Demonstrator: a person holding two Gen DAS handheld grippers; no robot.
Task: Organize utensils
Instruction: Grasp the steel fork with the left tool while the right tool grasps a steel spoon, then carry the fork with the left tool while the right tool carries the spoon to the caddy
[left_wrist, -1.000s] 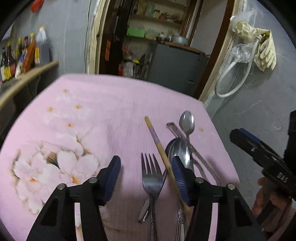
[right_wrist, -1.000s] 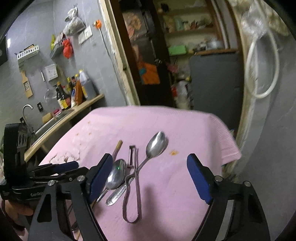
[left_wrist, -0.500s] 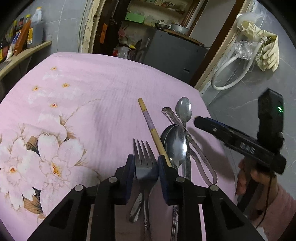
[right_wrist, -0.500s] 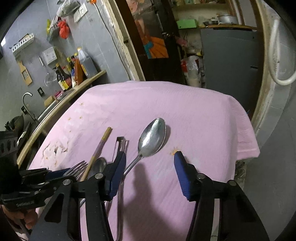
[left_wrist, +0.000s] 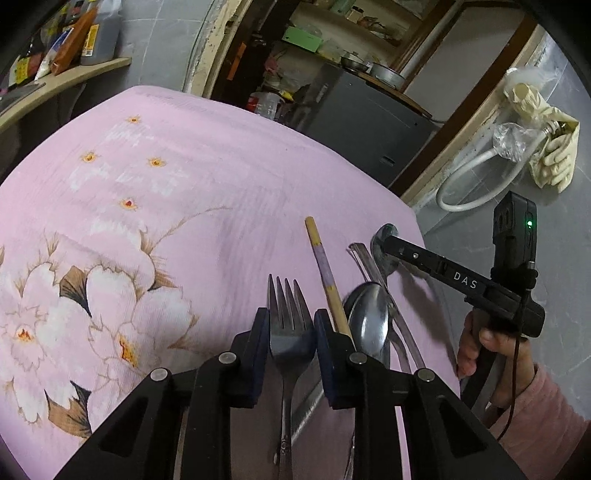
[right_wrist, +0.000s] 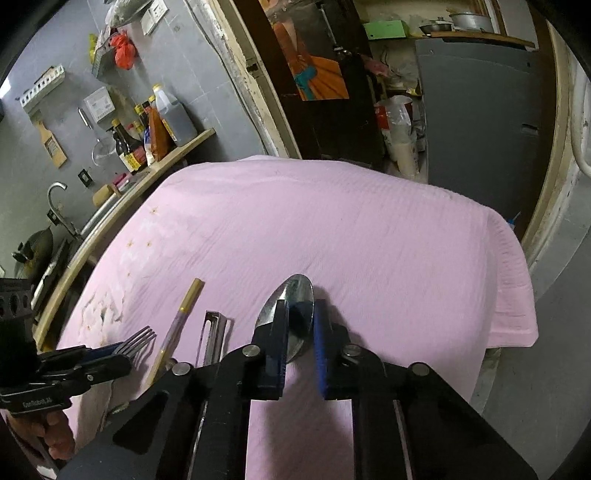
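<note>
Writing: "DAS" printed on the right gripper (left_wrist: 384, 245)'s side arm; something like "GenRobot.AI" on the left one, too blurry to be sure.
Left gripper (left_wrist: 290, 325): clamped on the fork (left_wrist: 290, 314) at its neck, tines poking out past the pads.
Right gripper: jaws closing around the far spoon (right_wrist: 295, 299)'s bowl, pads look about touching it.
Rest of pile: chopstick (left_wrist: 327, 275), second spoon (left_wrist: 369, 325), tongs (right_wrist: 214, 332), all bunched near the right edge of the pink floral tablecloth (left_wrist: 184, 166).
Open room: far and left parts of the cloth are bare.
</note>
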